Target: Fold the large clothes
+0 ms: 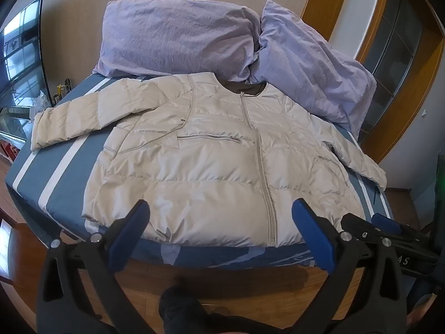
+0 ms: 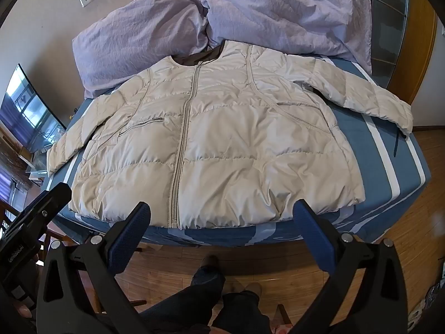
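A cream quilted down jacket [image 1: 211, 161] lies flat and zipped on the blue striped bed [image 1: 55, 172], collar toward the pillows, both sleeves spread sideways. It also shows in the right wrist view [image 2: 222, 144]. My left gripper [image 1: 219, 208] is open and empty, held above the jacket's near hem. My right gripper [image 2: 221, 211] is open and empty too, over the hem by the bed's near edge. The right gripper also shows at the right edge of the left wrist view [image 1: 389, 228], and the left gripper at the left edge of the right wrist view [image 2: 41, 208].
Two lilac pillows [image 1: 178, 33] [image 1: 311, 64] lie at the bed head against the wall. A TV screen [image 1: 19, 64] stands to the left, a wooden door frame [image 1: 403, 89] to the right. Wooden floor [image 2: 250, 264] and the person's legs [image 2: 205, 292] are below.
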Motion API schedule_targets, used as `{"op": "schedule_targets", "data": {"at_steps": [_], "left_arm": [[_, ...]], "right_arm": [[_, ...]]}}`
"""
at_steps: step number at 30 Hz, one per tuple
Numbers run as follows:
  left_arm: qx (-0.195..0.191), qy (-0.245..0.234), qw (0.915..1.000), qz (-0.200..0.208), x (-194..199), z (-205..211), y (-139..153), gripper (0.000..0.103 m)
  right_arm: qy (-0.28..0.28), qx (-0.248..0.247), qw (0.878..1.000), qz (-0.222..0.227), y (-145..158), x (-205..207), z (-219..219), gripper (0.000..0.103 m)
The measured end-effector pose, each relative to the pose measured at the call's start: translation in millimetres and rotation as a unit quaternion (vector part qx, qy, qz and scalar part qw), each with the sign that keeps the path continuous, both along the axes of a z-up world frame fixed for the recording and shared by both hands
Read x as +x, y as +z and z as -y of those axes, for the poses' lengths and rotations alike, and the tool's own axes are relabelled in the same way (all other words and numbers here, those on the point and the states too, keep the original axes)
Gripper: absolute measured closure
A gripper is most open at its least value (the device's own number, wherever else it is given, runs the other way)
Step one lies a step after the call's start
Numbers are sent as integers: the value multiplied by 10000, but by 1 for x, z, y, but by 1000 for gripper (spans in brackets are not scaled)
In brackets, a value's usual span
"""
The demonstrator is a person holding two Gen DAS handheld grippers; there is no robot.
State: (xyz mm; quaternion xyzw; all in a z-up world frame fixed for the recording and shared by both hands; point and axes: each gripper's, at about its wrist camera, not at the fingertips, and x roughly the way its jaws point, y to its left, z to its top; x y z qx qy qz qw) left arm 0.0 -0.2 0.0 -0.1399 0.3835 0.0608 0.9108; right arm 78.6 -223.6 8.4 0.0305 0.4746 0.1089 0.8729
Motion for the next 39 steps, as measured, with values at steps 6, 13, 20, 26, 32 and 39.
{"op": "schedule_targets", "data": {"at_steps": [6,13,20,26,32,39], "left_arm": [[9,-5,10000,-1,0,2,0,2],[-22,-4,10000,-4,-1,0,0,2],[-26,-1,10000,-24,0,0,0,2],[-37,1,10000,-14,-2,0,0,2],[-20,0,10000,-26,0,1,0,2],[-30,-3,10000,-34,0,0,0,2]], "right_arm": [[1,4,10000,-3,0,0,0,1],[0,5,10000,-4,0,0,0,1],[-2,8,10000,-6,0,0,-1,1],[-1,10,10000,-5,0,0,0,1],[-2,12,10000,-5,0,-1,0,1],[-1,15,10000,-2,1,-1,1,1]]}}
